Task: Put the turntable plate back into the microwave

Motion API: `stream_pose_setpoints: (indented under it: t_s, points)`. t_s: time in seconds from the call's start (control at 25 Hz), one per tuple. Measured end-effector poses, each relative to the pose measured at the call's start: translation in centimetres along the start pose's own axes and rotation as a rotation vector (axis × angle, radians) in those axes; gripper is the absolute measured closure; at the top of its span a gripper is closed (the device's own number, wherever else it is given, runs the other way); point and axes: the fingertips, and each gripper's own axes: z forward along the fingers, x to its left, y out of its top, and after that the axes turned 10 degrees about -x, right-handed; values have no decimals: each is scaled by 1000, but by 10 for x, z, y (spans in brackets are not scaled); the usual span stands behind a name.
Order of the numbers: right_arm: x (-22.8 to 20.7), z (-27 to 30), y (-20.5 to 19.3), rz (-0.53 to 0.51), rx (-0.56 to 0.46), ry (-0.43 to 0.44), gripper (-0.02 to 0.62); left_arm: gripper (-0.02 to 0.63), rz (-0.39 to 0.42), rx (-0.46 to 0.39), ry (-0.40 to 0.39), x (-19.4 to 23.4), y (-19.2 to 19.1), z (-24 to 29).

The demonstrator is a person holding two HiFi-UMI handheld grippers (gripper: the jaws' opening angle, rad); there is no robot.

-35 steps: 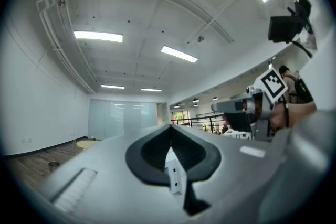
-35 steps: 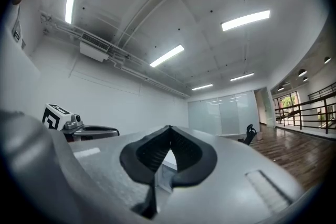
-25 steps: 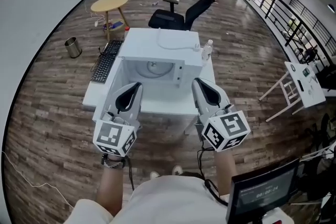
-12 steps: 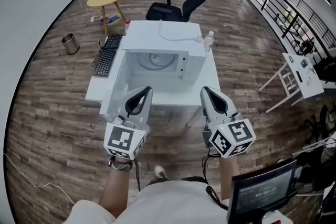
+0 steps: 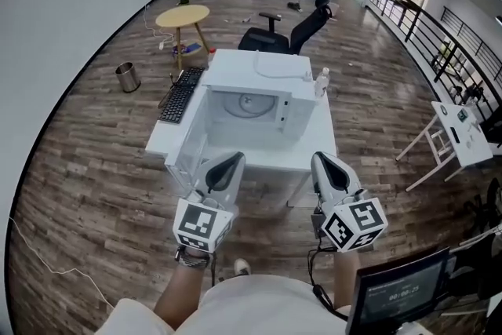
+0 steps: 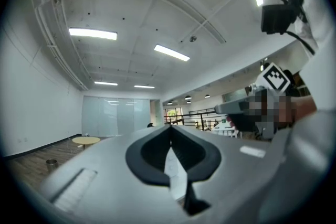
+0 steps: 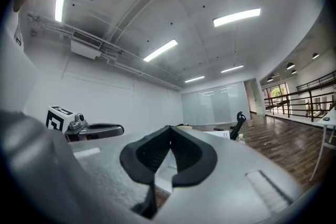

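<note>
A: Where's the turntable plate?

B: As far as I can judge, lying on the floor of the open microwave. It's too small to tell whether it sits true on its hub.

A: And the tongs?

B: Left tongs and right tongs are both pressed together with nothing between them, held level and well short of the surface.

A: So what could go wrong?

B: If the plate sits skewed it might rock or jam. The door swings out past the surface's front corner near the left tongs, so a careless reach could knock it. The bottle just beside the microwave could tip over.

A: Counts?

B: One plate, one microwave, one door, two tongs, one bottle, one keyboard, one office chair, one round table, one bin
</note>
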Motion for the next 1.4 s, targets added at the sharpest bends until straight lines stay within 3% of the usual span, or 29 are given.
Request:
stream_pose_setpoints:
  t_s: [0.56,1.16,1.4]
  points:
    - [24,-74,21,-51,-16,66,594,600,-20,6,40,-76,20,-38]
    - [60,-220,31,-9,23,96,594,600,-35,43,34,-201,42,-122]
    - [75,-262,37,2,45,91,594,600,-43,52,45,-228,54,-154]
